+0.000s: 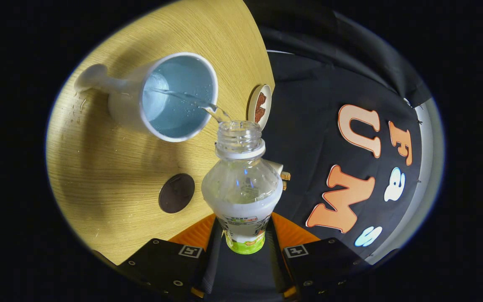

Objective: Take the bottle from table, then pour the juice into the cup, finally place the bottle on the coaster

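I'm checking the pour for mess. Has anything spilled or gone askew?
Small droplets lie on the table beside the cup's handle, outside the cup. The stream itself lands inside. The fingers grip the tilted bottle.

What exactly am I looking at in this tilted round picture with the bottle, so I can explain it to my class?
The camera rides on a hand-held two-finger gripper and looks forward along its fingers, so the scene tilts whenever the gripper tilts. The fingers press on both sides of a clear plastic bottle with a white and green label, its cap off. The bottle is tipped, and a thin clear stream runs from its mouth into a white cup with a pale blue inside. The cup stands on a light wooden table. Also on the table are a dark round disc near the fingers and a round coaster with a brown picture beyond the bottle's mouth. Behind is the booth's black cloth wall.
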`<state>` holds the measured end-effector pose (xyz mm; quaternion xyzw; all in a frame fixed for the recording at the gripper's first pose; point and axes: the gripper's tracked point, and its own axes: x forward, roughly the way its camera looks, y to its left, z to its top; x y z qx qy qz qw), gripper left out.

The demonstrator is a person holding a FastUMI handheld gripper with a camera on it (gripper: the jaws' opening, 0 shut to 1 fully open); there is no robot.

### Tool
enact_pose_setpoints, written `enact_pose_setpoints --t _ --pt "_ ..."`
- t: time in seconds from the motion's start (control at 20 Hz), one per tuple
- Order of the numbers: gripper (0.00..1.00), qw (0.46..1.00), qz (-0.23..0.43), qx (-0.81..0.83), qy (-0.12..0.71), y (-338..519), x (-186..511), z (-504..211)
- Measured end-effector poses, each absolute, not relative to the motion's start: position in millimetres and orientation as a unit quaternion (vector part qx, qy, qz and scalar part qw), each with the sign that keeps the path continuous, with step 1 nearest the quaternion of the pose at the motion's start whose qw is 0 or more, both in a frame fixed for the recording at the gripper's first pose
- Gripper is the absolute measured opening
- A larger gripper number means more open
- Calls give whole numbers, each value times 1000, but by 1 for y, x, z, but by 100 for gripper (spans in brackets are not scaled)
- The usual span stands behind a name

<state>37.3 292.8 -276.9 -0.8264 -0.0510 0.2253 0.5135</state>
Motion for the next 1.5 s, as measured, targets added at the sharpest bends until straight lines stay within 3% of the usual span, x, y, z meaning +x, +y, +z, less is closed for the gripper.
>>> enact_pose_setpoints --t 1.5 --pt "56 469 229 -850 -74 294 31 -262"
